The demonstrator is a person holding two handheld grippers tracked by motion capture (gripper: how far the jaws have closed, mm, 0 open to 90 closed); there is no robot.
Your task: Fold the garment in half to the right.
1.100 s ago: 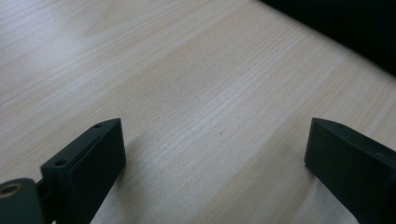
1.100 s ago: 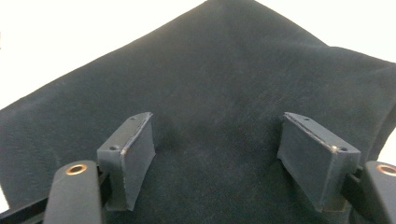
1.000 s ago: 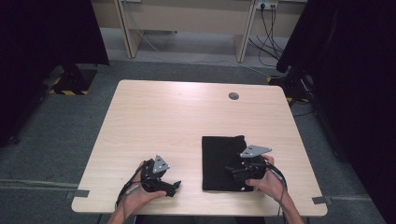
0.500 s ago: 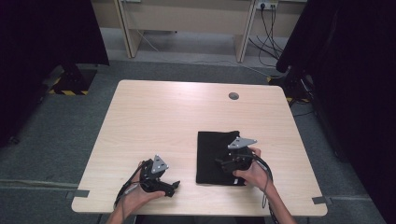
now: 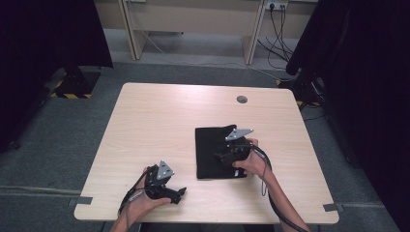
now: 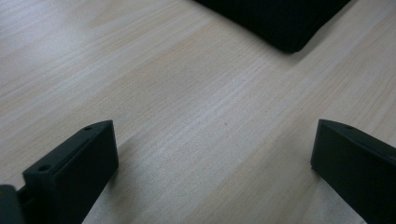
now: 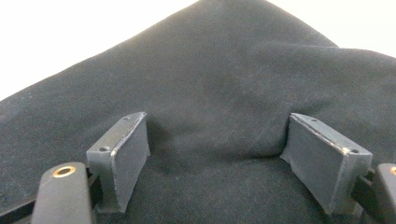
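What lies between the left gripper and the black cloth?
Bare wooden table between the left gripper and the black cloth, in the left gripper view.

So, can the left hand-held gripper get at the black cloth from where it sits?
Probably yes. The left hand-held gripper rests open on the table, with bare wood between it and the near corner of the cloth. The right hand-held gripper is open over the cloth's far side.

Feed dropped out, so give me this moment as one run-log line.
left tongs: open, over bare table | right tongs: open, pressing down on black folded cloth | cloth: flat, not gripped
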